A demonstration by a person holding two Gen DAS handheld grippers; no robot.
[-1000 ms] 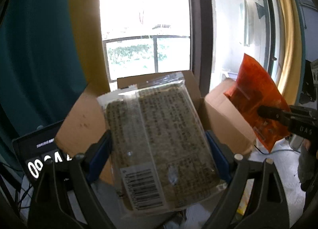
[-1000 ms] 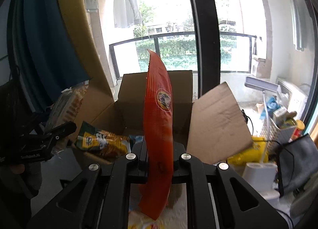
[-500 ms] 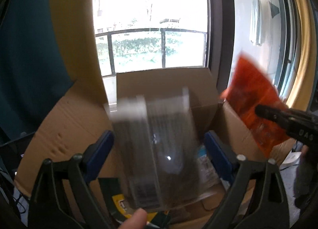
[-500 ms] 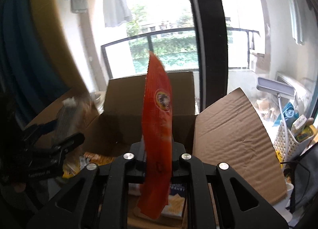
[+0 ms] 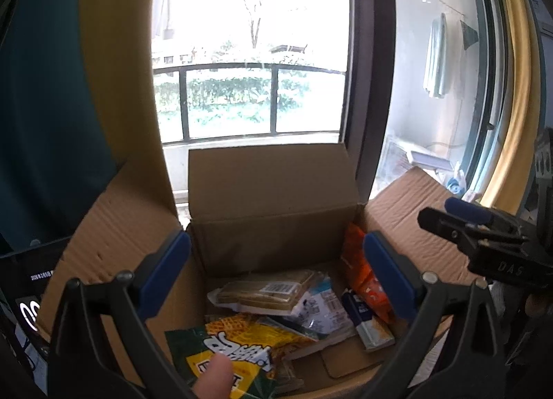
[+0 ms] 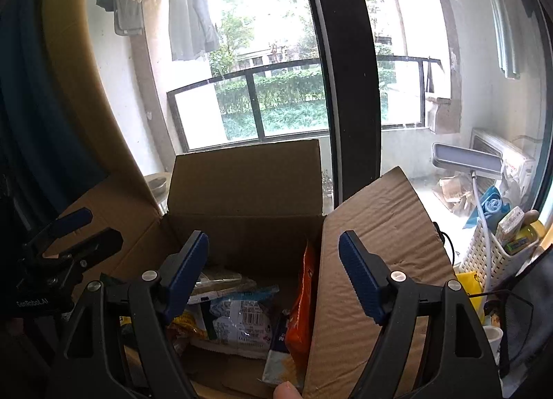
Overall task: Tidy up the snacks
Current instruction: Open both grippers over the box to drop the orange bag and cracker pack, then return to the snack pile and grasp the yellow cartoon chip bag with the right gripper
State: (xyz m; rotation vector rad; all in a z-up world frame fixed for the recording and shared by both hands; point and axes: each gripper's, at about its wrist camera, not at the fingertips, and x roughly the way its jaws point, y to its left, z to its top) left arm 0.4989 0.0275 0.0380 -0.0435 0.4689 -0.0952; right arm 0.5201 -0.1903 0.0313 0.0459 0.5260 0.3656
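Both packets had been released since the earlier frames: the brown cracker pack [image 5: 266,291], gripped a second before between the left gripper's pads, was now seen lying flat on the other snacks inside the cardboard box [image 5: 273,191], and the orange packet [image 5: 363,281], pinched a second before in the right gripper, was found standing on edge against the box's right wall. The jaws of the left gripper [image 5: 276,271] had just been opening and were held wide, nothing being between them. The jaws of the right gripper [image 6: 273,267] had also just been opening and were spread apart, empty, above the box's right side, with the orange packet [image 6: 304,298] seen below and between them but not touched. A white-and-blue wrapped pack [image 5: 321,309] was lodged just beside the cracker pack, and a small cream-coloured box [image 5: 369,323] was lying at the foot of the orange packet. A green and yellow bag [image 5: 235,350] was placed nearest the camera, partly covered by a fingertip [image 5: 212,380] at the lower edge of the left wrist view. The box's flaps were folded outward, the right flap [image 6: 376,260] being raised beside the right gripper. Beyond the box, a window with a dark railing [image 5: 249,68] was seen, and a white slatted basket [image 6: 484,257] was set to the right
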